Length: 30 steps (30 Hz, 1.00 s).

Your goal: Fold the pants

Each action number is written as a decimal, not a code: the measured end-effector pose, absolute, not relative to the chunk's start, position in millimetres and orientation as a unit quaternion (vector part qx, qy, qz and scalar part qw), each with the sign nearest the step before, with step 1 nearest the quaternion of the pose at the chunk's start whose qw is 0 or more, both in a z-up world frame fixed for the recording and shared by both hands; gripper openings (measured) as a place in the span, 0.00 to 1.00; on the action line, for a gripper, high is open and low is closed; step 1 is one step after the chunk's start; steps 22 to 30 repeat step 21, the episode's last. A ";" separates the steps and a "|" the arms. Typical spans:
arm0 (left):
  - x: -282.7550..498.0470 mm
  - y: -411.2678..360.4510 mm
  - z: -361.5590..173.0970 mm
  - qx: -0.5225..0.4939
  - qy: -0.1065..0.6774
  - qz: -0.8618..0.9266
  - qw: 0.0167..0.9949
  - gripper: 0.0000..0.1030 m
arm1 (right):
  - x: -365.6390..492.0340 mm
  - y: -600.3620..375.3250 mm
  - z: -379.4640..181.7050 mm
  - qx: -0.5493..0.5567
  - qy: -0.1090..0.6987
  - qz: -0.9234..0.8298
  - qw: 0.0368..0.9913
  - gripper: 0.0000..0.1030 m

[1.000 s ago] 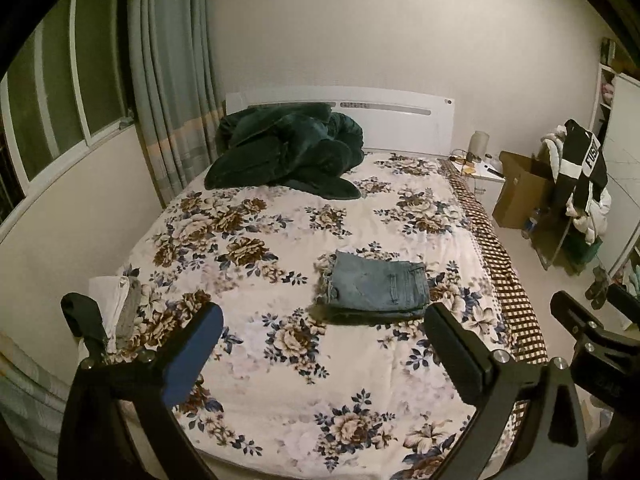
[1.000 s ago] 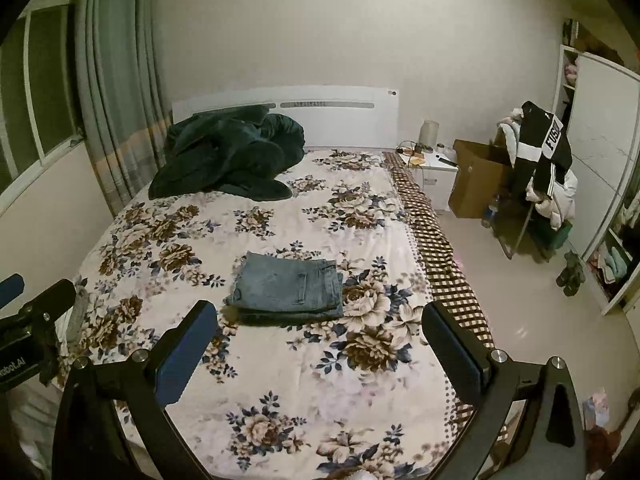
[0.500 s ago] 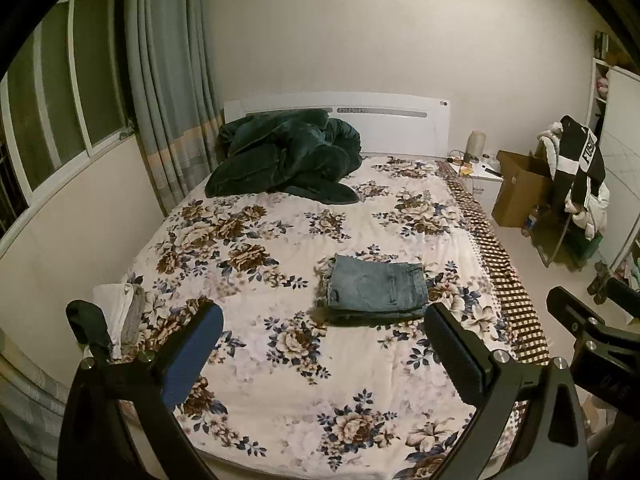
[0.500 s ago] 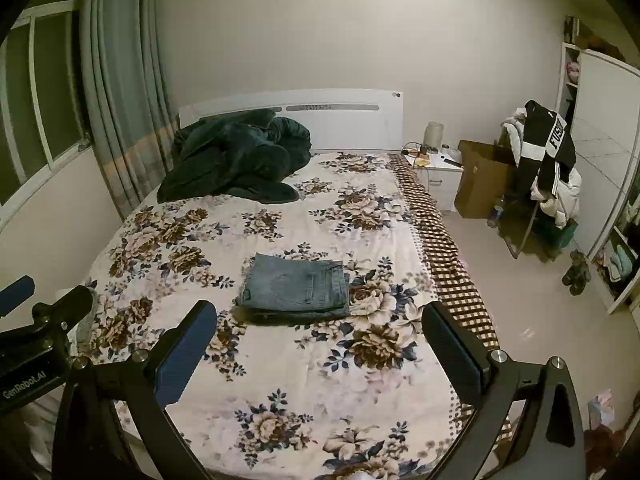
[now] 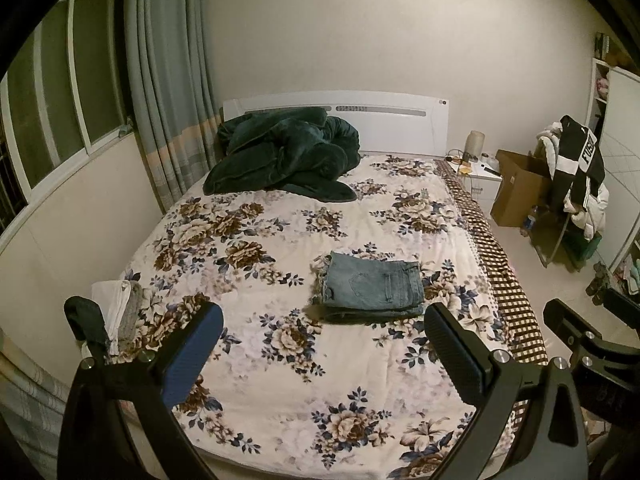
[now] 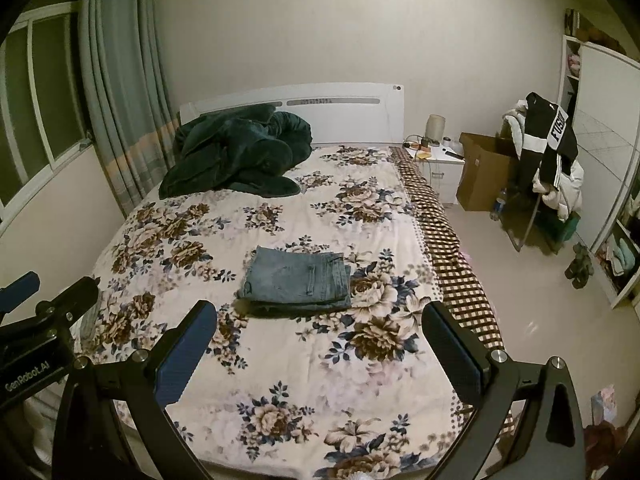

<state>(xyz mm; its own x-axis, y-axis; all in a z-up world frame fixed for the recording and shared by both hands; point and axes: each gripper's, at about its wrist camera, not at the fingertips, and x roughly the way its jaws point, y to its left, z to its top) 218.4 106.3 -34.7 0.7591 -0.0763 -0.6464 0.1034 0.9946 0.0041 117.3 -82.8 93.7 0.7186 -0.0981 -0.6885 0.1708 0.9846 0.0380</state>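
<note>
Blue jeans [image 5: 370, 288] lie folded into a compact rectangle on the floral bedspread [image 5: 260, 248], near the middle of the bed; they also show in the right wrist view [image 6: 296, 280]. My left gripper [image 5: 324, 346] is open and empty, held back above the foot of the bed. My right gripper [image 6: 320, 338] is open and empty too, equally far from the jeans. The right gripper shows at the right edge of the left wrist view [image 5: 592, 344], and the left gripper at the left edge of the right wrist view [image 6: 36, 320].
A dark green blanket [image 5: 284, 156] is heaped by the white headboard. Folded white and grey clothes [image 5: 120, 312] lie at the bed's left edge. A cardboard box [image 5: 516, 188], nightstand and a rack hung with clothes [image 5: 576, 172] stand to the right. Curtains and a window are left.
Both grippers have drawn back and risen a little from the bed, so the folded jeans look farther away. Both stay open.
</note>
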 end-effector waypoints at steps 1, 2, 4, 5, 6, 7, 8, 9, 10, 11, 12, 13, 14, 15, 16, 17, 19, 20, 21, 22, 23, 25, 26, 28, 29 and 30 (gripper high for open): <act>218.2 105.6 -34.2 0.022 0.343 -0.048 0.938 1.00 | 116.6 -83.8 92.9 0.050 0.369 -0.073 0.925 1.00; 218.1 105.6 -34.5 0.021 0.343 -0.047 0.938 1.00 | 116.8 -84.8 91.7 0.050 0.370 -0.074 0.925 1.00; 218.7 104.8 -34.8 0.023 0.343 -0.046 0.938 1.00 | 115.3 -88.6 90.1 0.054 0.370 -0.076 0.924 1.00; 217.8 104.5 -35.1 0.021 0.343 -0.047 0.938 1.00 | 115.0 -89.9 89.6 0.055 0.371 -0.076 0.924 1.00; 217.4 103.9 -35.2 0.020 0.343 -0.047 0.938 1.00 | 114.3 -90.7 89.4 0.055 0.371 -0.077 0.924 1.00; 217.5 103.8 -34.9 0.021 0.343 -0.046 0.938 1.00 | 113.5 -92.2 88.6 0.055 0.370 -0.078 0.924 1.00; 218.0 103.9 -36.6 0.021 0.343 -0.047 0.938 1.00 | 112.8 -93.7 88.1 0.056 0.370 -0.078 0.924 1.00; 218.2 103.9 -36.6 0.022 0.343 -0.047 0.938 1.00 | 112.1 -94.2 87.7 0.056 0.371 -0.078 0.924 1.00; 218.1 103.7 -36.6 0.022 0.343 -0.046 0.938 1.00 | 111.9 -94.0 87.8 0.056 0.370 -0.078 0.924 1.00; 217.1 103.4 -37.4 0.023 0.342 -0.047 0.938 1.00 | 111.0 -95.5 87.4 0.056 0.370 -0.078 0.924 1.00; 216.9 103.2 -37.5 0.023 0.343 -0.045 0.938 1.00 | 110.5 -96.3 86.9 0.057 0.370 -0.078 0.924 1.00; 216.7 103.0 -37.6 0.023 0.342 -0.044 0.938 1.00 | 110.0 -97.5 86.6 0.057 0.370 -0.078 0.924 1.00; 216.2 103.5 -38.3 0.023 0.342 -0.045 0.938 1.00 | 110.2 -97.1 86.5 0.057 0.371 -0.078 0.924 1.00; 216.1 103.8 -38.5 0.024 0.342 -0.043 0.939 1.00 | 110.1 -96.3 86.8 0.057 0.371 -0.078 0.924 1.00; 215.6 104.1 -38.4 0.025 0.340 -0.041 0.939 1.00 | 109.7 -96.8 86.7 0.057 0.371 -0.078 0.924 1.00; 214.3 104.6 -39.8 0.026 0.338 -0.042 0.940 1.00 | 108.3 -96.8 85.4 0.056 0.371 -0.078 0.924 1.00; 211.1 105.3 -40.8 0.029 0.332 -0.042 0.942 1.00 | 107.3 -97.5 85.2 0.057 0.371 -0.078 0.923 1.00; 210.7 105.8 -41.2 0.029 0.331 -0.043 0.942 1.00 | 107.0 -97.8 85.0 0.056 0.372 -0.079 0.923 1.00; 211.1 106.7 -41.4 0.028 0.333 -0.045 0.942 1.00 | 105.3 -97.4 83.7 0.057 0.372 -0.079 0.923 1.00; 211.1 106.7 -41.4 0.028 0.333 -0.045 0.942 1.00 | 105.3 -97.4 83.7 0.057 0.372 -0.079 0.923 1.00; 211.1 106.7 -41.4 0.028 0.333 -0.045 0.942 1.00 | 105.3 -97.4 83.7 0.057 0.372 -0.079 0.923 1.00; 211.1 106.7 -41.4 0.028 0.333 -0.045 0.942 1.00 | 105.3 -97.4 83.7 0.057 0.372 -0.079 0.923 1.00; 211.1 106.7 -41.4 0.028 0.333 -0.045 0.942 1.00 | 105.3 -97.4 83.7 0.057 0.372 -0.079 0.923 1.00; 211.1 106.7 -41.4 0.028 0.333 -0.045 0.942 1.00 | 105.3 -97.4 83.7 0.057 0.372 -0.079 0.923 1.00; 211.1 106.7 -41.4 0.028 0.333 -0.045 0.942 1.00 | 105.3 -97.4 83.7 0.057 0.372 -0.079 0.923 1.00; 211.1 106.7 -41.4 0.028 0.333 -0.045 0.942 1.00 | 105.3 -97.4 83.7 0.057 0.372 -0.079 0.923 1.00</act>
